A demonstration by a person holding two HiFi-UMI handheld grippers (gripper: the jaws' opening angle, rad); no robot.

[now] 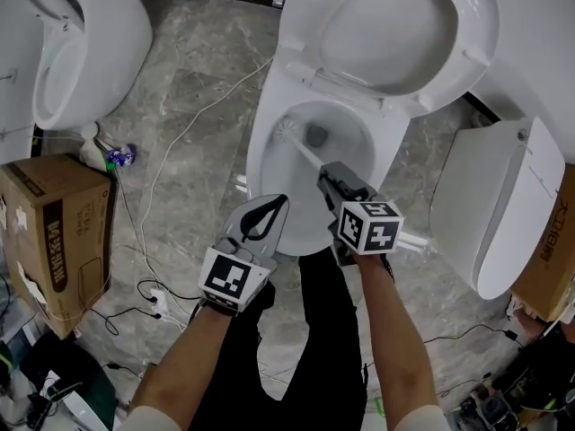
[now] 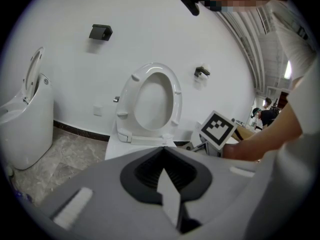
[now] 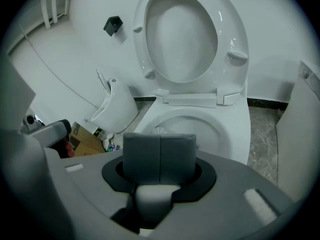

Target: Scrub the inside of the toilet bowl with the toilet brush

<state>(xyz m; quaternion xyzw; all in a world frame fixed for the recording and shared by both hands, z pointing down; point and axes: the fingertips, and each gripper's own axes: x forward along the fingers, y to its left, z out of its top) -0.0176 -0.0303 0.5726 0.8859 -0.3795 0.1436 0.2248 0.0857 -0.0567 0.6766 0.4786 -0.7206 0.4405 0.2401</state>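
The white toilet has its seat and lid (image 1: 395,25) raised, and its bowl (image 1: 346,128) is open below me. The brush head (image 1: 289,132) rests against the bowl's left inner wall, and its white handle (image 1: 308,153) slants back to my right gripper (image 1: 328,180), which is shut on it. In the right gripper view the handle (image 3: 152,199) sits between the closed pads of the gripper (image 3: 160,139), with the brush head (image 3: 159,130) just past them. My left gripper (image 1: 277,203) hangs shut and empty by the bowl's front rim; in its own view, the left gripper (image 2: 163,151) faces the raised seat (image 2: 175,99).
A second toilet (image 1: 76,43) stands at the far left, with a cardboard box (image 1: 54,232) in front of it. Another white toilet unit (image 1: 503,205) stands at the right. Cables (image 1: 171,151) trail over the marble floor. My legs (image 1: 314,330) are right at the bowl's front.
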